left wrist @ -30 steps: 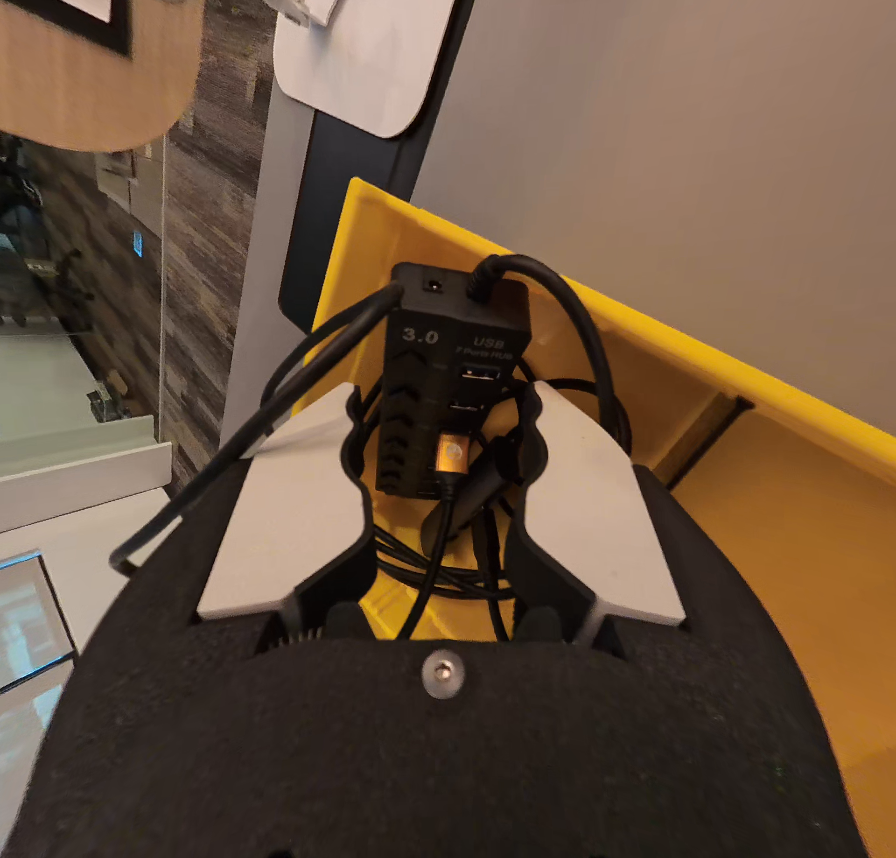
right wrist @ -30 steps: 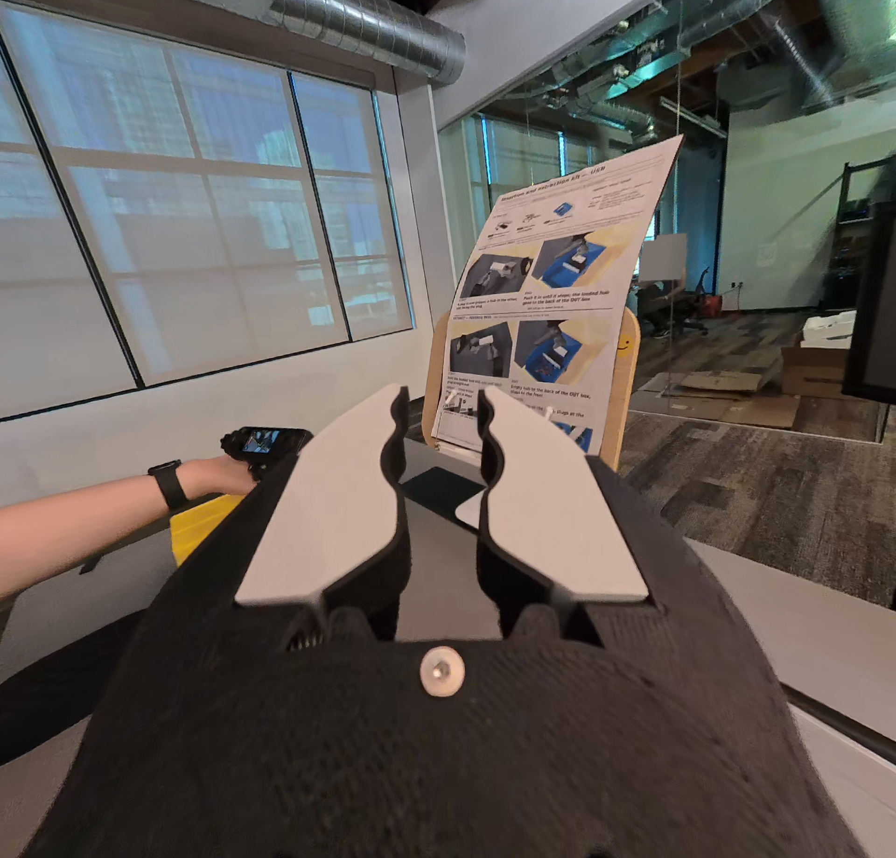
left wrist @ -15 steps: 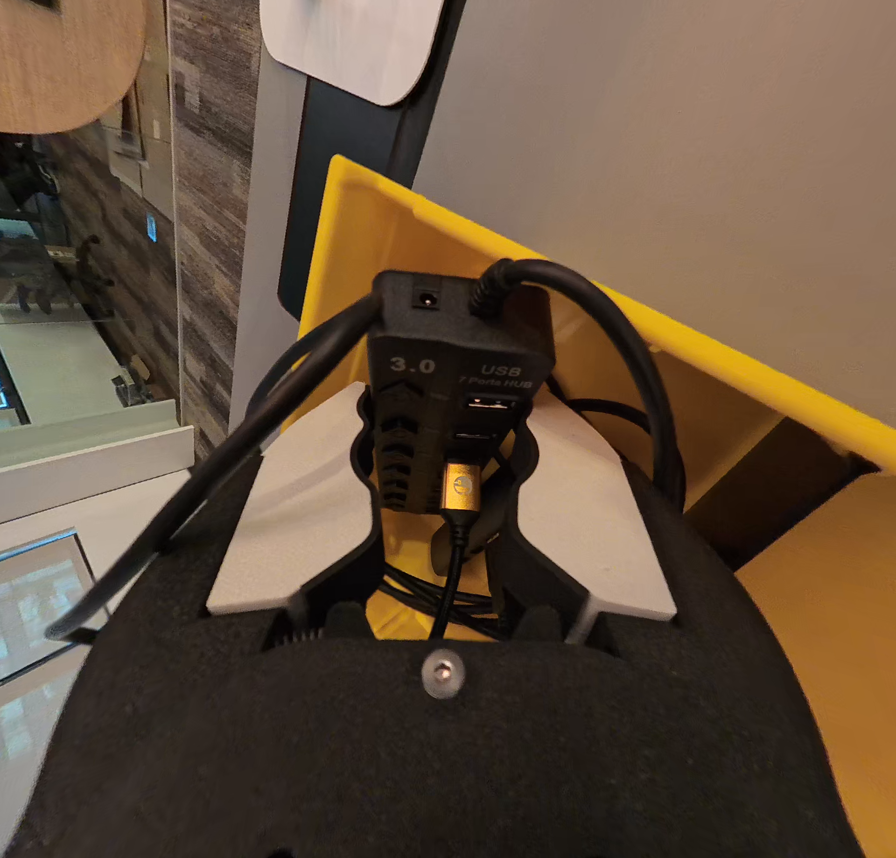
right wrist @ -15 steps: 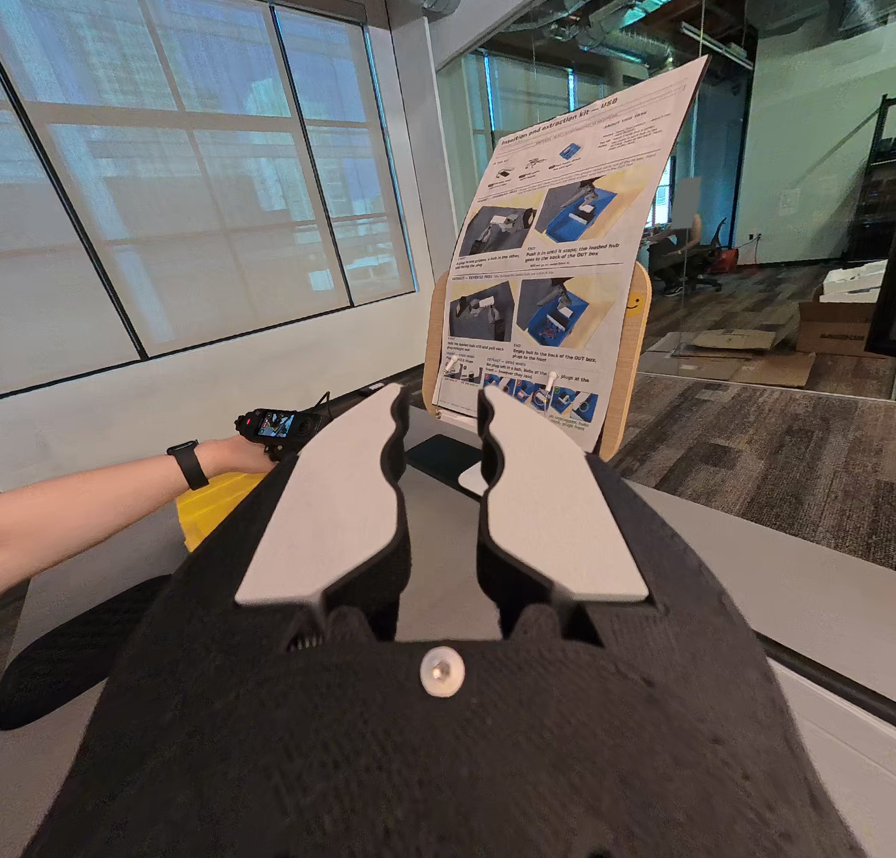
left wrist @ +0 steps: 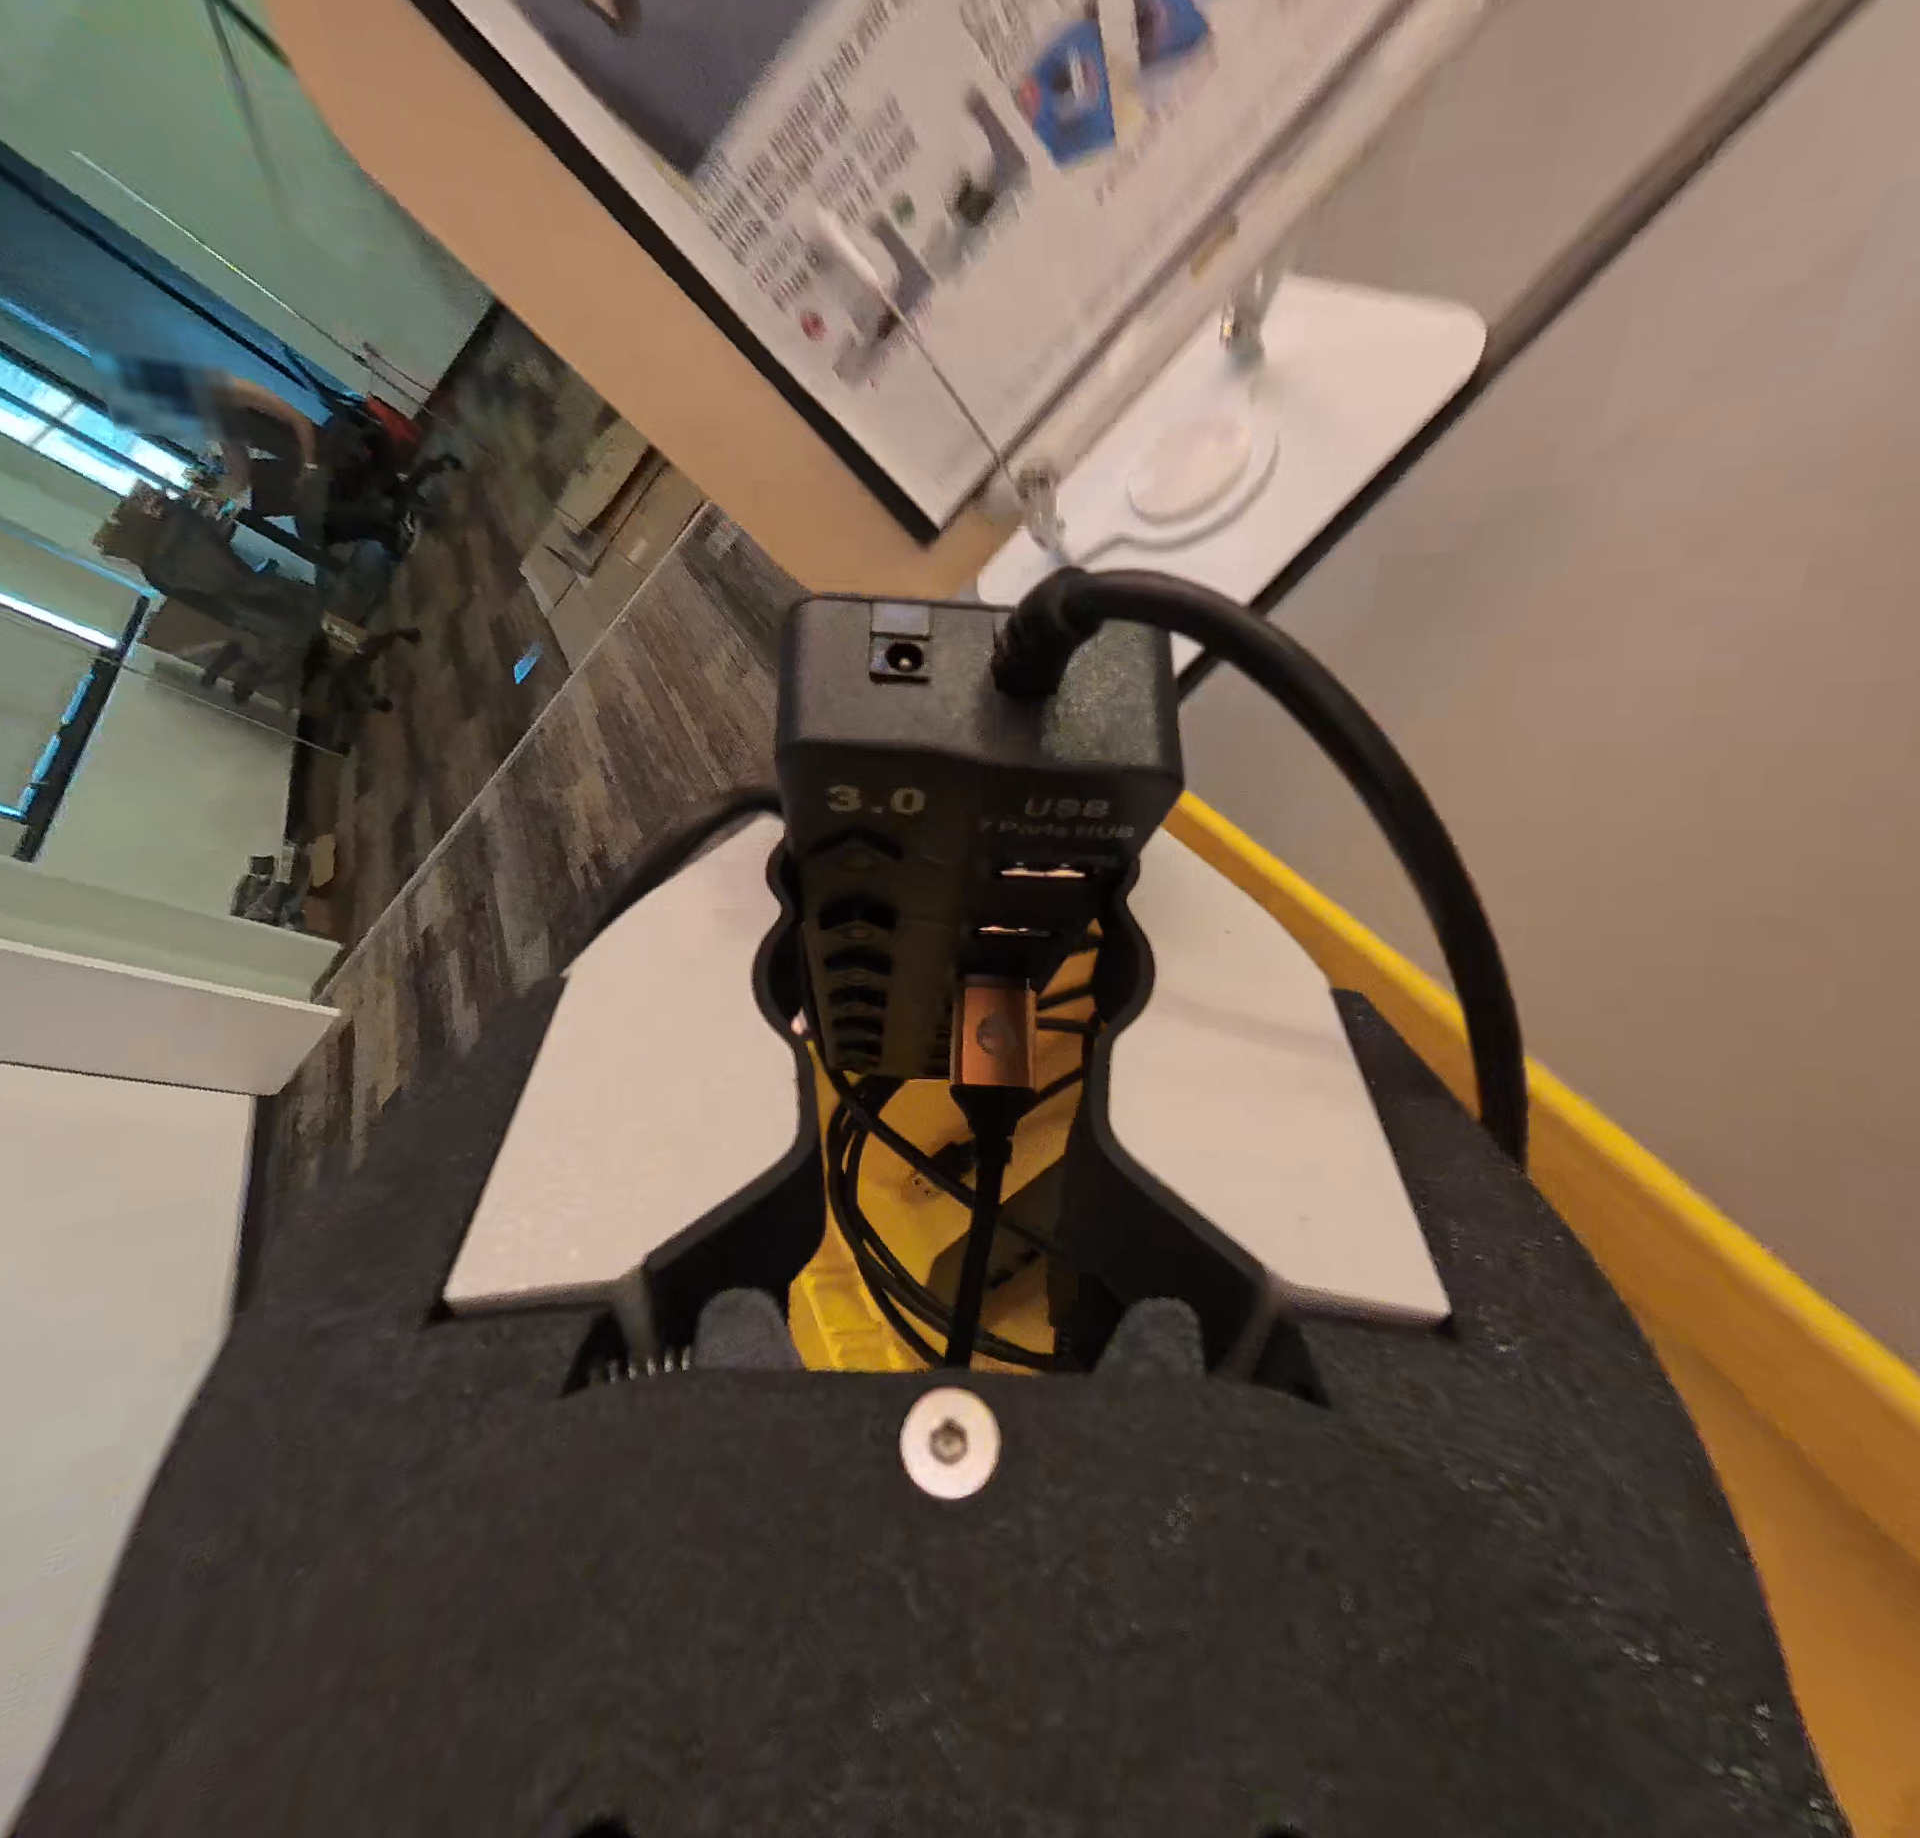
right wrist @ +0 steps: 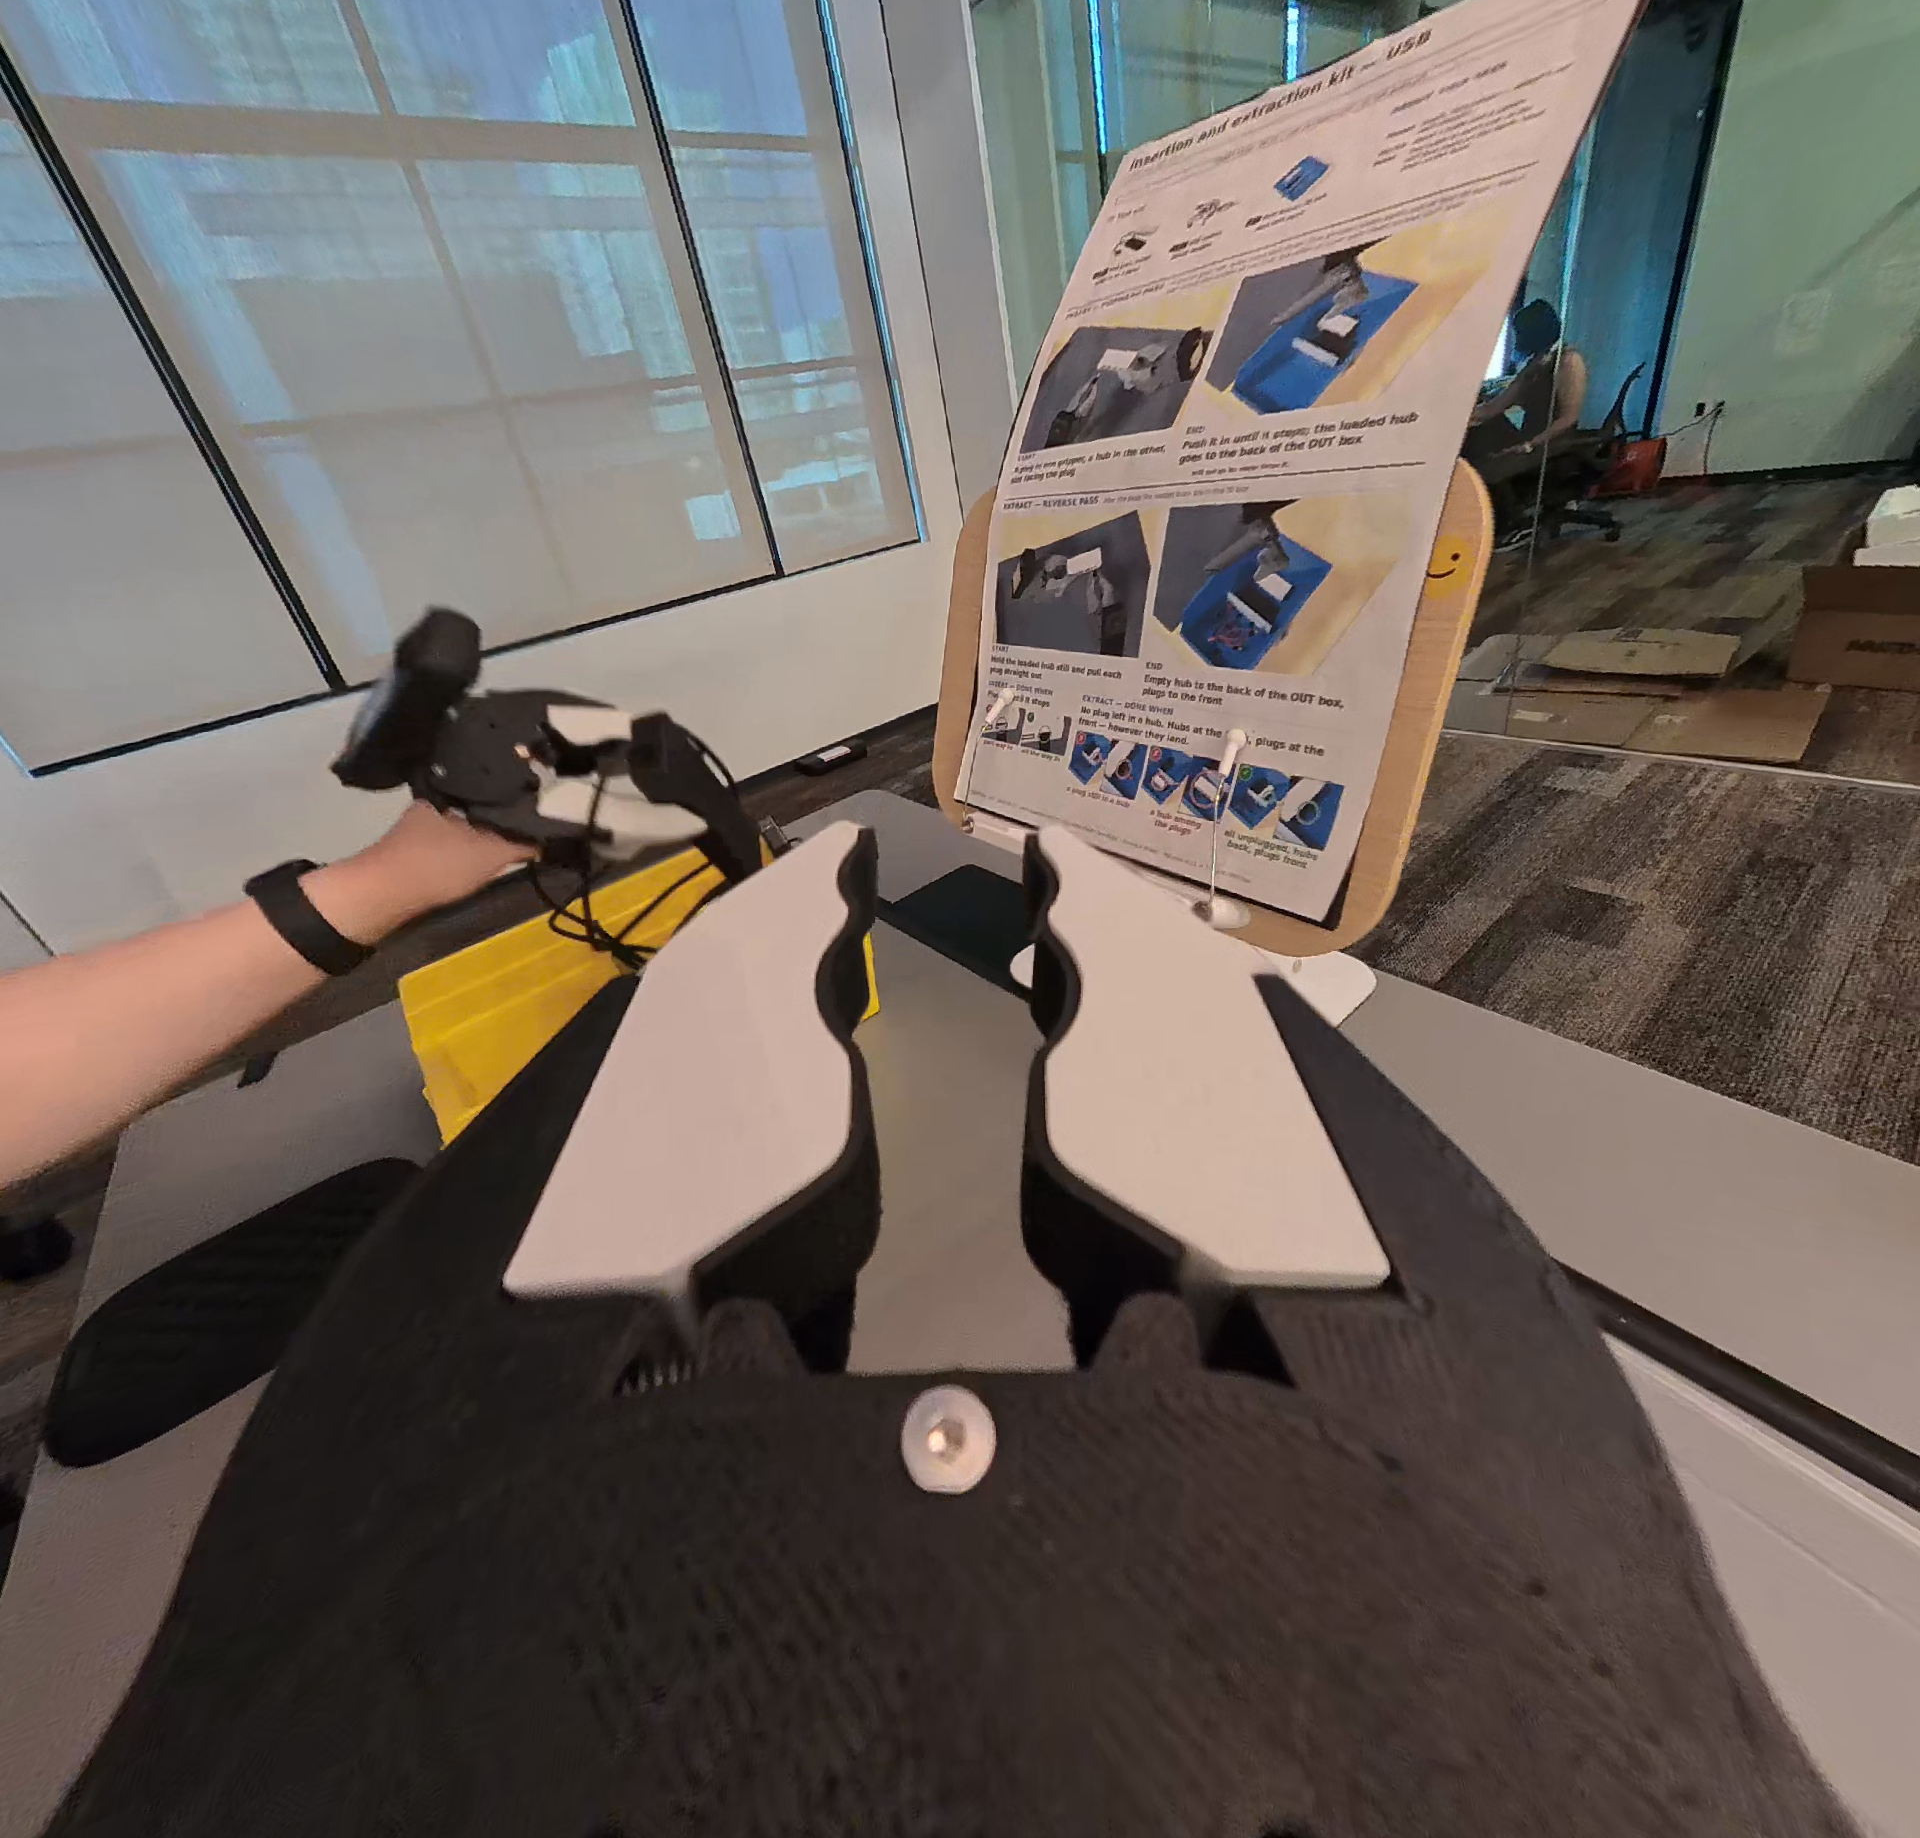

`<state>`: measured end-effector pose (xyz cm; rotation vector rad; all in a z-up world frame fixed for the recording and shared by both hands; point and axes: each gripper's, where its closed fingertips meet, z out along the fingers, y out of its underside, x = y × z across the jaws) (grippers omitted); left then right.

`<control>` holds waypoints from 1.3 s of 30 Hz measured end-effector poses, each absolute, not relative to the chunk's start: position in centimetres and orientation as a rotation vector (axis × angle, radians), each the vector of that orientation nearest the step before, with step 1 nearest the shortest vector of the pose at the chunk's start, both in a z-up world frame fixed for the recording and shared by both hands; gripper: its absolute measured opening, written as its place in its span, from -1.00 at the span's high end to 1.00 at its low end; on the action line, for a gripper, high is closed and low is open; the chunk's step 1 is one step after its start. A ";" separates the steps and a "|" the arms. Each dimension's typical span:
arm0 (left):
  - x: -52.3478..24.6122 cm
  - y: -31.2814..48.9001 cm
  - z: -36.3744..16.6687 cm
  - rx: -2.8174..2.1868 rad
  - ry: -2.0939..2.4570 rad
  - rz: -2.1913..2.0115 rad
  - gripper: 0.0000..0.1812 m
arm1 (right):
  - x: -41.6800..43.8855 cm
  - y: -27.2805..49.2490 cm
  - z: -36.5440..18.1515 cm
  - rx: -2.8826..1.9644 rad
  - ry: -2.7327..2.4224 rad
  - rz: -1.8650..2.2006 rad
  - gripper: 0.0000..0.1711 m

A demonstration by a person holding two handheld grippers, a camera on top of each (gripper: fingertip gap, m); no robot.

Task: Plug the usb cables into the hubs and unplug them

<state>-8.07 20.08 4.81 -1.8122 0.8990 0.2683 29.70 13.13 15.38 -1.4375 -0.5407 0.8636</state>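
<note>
My left gripper [left wrist: 951, 915] is shut on a black USB hub [left wrist: 977, 739] and holds it above the yellow bin [left wrist: 1621, 1238]. A plug with a copper-coloured shell [left wrist: 992, 1045] sits in one of the hub's ports, its thin black cable hanging down into the bin. A thick black cable [left wrist: 1382, 780] loops from the hub's top to the right. In the right wrist view the left gripper [right wrist: 613, 791] shows at the left with the hub [right wrist: 675, 760], above the bin [right wrist: 520, 988]. My right gripper [right wrist: 945, 874] is open and empty above the grey table [right wrist: 1558, 1113].
An instruction sheet on a wooden board [right wrist: 1226, 500] stands on a white base [left wrist: 1299, 417] at the table's far side. A dark pad [right wrist: 956, 915] lies on the table before it. A person's forearm with a black wristband [right wrist: 301, 915] reaches in from the left. Across from one pair of fingers to the other is roughly 40 centimetres.
My left gripper closed on the hub and lifted it up out of the bin, tilting toward the instruction board. My right gripper dipped lower toward the table, still open.
</note>
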 end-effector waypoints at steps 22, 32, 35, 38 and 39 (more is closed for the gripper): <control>2.7 12.5 31.0 -1.644 0.729 -0.075 0.41 | 18.2 11.0 10.0 -1.549 -0.935 0.882 0.68; 9.0 10.4 40.6 -1.531 0.819 0.079 0.41 | 11.8 7.0 9.1 -1.387 -1.123 0.973 0.58; 10.8 10.0 43.8 -1.503 0.820 0.101 0.41 | 10.4 5.8 8.9 -1.339 -1.152 1.012 0.49; 12.8 9.3 47.1 -1.473 0.816 0.128 0.41 | 8.4 4.4 8.9 -1.263 -1.128 1.110 0.39; 13.6 9.0 48.1 -1.462 0.821 0.136 0.41 | 7.5 3.8 8.6 -1.244 -1.130 1.140 0.36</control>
